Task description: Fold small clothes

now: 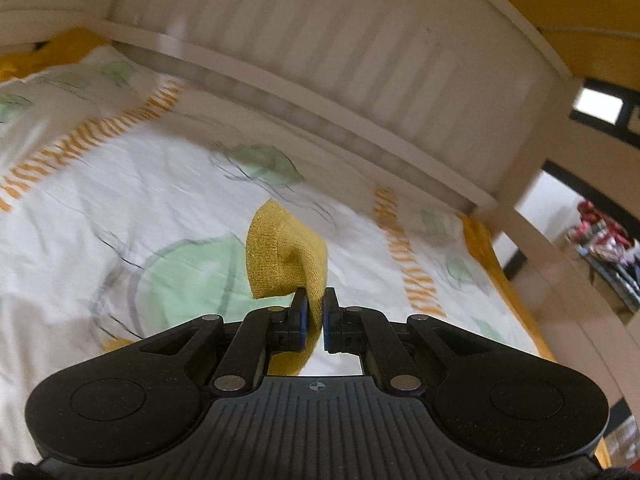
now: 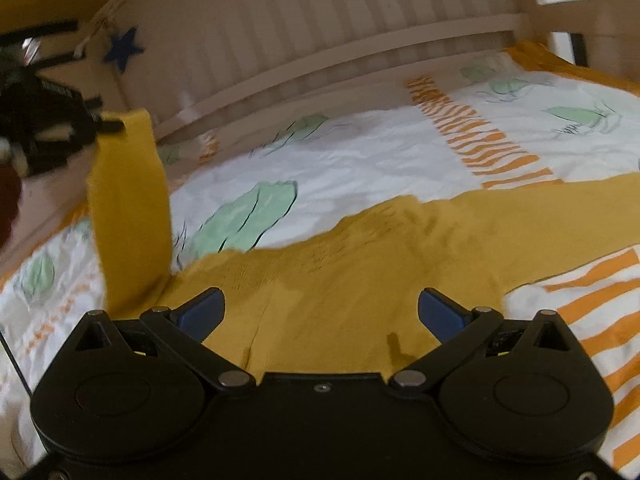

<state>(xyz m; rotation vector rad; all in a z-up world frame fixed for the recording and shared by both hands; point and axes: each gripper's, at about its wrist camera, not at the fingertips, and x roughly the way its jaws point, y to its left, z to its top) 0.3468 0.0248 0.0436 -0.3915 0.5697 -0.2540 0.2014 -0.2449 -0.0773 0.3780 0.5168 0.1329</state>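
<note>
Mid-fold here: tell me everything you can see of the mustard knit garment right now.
The mustard knit garment is a small, fine-ribbed piece, mostly spread flat on the leaf-print bedsheet, one long strip stretching away to the right. At its left end another strip is lifted upright, pinched at its tip by the left gripper. The right gripper hangs open over the flat middle part, gripping nothing.
</note>
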